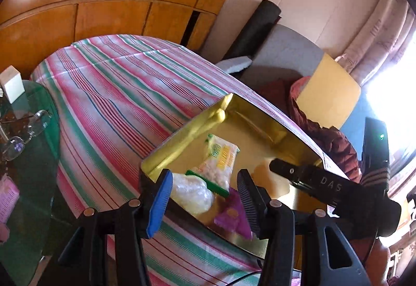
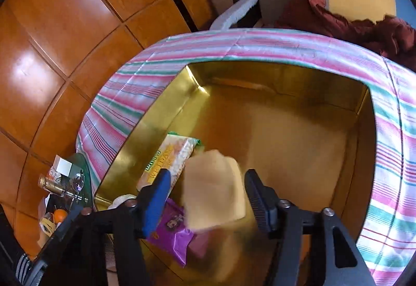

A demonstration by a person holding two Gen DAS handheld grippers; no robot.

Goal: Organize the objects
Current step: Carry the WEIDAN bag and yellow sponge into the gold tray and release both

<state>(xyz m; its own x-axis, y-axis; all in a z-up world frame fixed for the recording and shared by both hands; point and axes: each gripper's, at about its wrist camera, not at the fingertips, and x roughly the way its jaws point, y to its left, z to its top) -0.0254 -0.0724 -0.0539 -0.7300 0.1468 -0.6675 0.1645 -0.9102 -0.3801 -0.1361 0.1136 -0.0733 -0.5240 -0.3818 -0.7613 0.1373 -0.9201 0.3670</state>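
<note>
Spread jaws of the right hand-held gripper [image 2: 205, 197] are flanking a blurred tan block [image 2: 214, 188], pads apart from it, over the gold box [image 2: 299, 130]. Left hand-held gripper [image 1: 202, 197] is hovering spread above the snack packets [image 1: 221, 161] lying inside.

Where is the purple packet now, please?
The purple packet lies inside the gold box, at its near left part, beside the green-and-yellow snack packet and partly under the tan block.

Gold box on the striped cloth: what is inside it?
Inside the gold box: a Weidan snack packet, purple packet, clear bag and tan block. Anything beneath them is covered.
</note>
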